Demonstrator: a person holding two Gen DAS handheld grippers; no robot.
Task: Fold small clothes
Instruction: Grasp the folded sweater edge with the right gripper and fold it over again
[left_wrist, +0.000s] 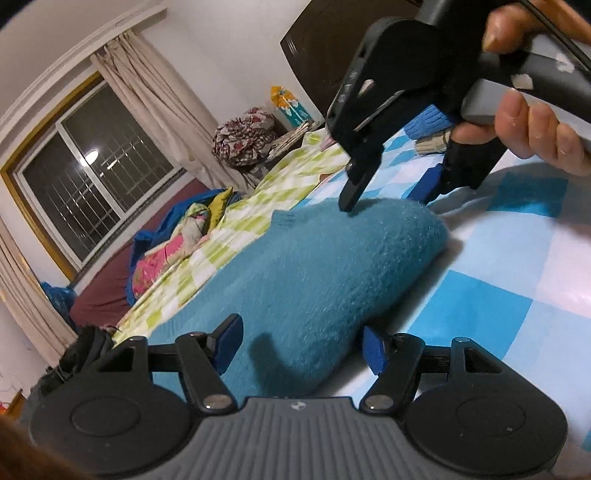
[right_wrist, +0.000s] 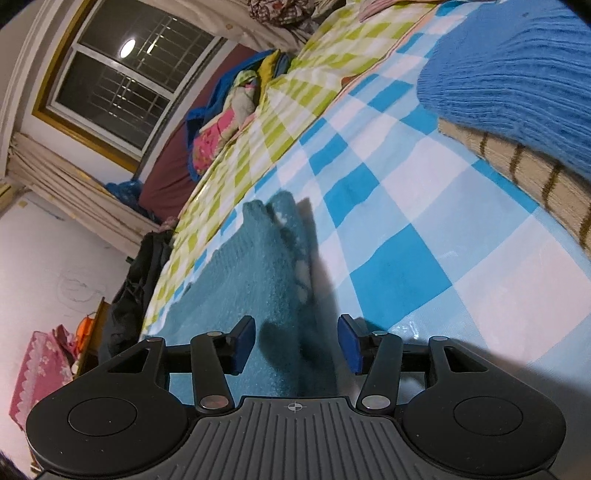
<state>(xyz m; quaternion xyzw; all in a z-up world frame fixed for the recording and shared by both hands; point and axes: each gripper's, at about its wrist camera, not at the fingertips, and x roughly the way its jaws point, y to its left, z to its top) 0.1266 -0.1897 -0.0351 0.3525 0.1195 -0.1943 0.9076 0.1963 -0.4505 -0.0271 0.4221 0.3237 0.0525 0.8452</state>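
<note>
The bed (left_wrist: 498, 266), covered with a blue and white checked sheet, carries the fuzzy teal garment (left_wrist: 314, 266), which lies folded over near the green checked sheet (left_wrist: 221, 236). A blue knitted sweater (right_wrist: 517, 74) rests on a striped beige cloth (right_wrist: 535, 177), well apart from it. The left tool (left_wrist: 301, 345) and the right tool (right_wrist: 297, 341) both stand wide open over the teal garment, gripping nothing.

No readable text or labels
</note>
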